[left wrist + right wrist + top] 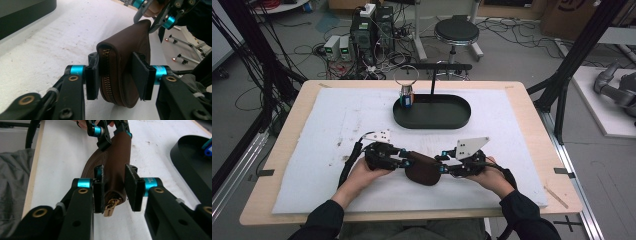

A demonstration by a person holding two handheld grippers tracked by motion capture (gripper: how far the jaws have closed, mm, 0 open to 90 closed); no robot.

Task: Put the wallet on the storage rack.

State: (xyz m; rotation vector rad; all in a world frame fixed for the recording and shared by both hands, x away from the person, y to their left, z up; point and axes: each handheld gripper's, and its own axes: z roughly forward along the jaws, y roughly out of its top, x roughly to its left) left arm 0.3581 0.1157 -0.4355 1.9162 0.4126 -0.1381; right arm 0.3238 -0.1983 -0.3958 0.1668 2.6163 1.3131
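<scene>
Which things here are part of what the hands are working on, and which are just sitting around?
In use:
brown zip pouch
left gripper, shut on it
right gripper, shut on it

Lying about:
black oval tray
small blue item in the tray
round stool

The right gripper (113, 188) is clamping its two black jaws on the near end of a brown zippered pouch (117, 162), which is lying on the white mat (62, 157); a brass zipper pull (110, 210) is hanging from that end, just below the jaws; at the pouch's far end the left gripper (113, 133) is pinching it too; a black tray (192, 167) is sitting to the pouch's right, well apart from it; grey cloth (13, 187) is lying off the mat's edge, left of the pouch.
</scene>
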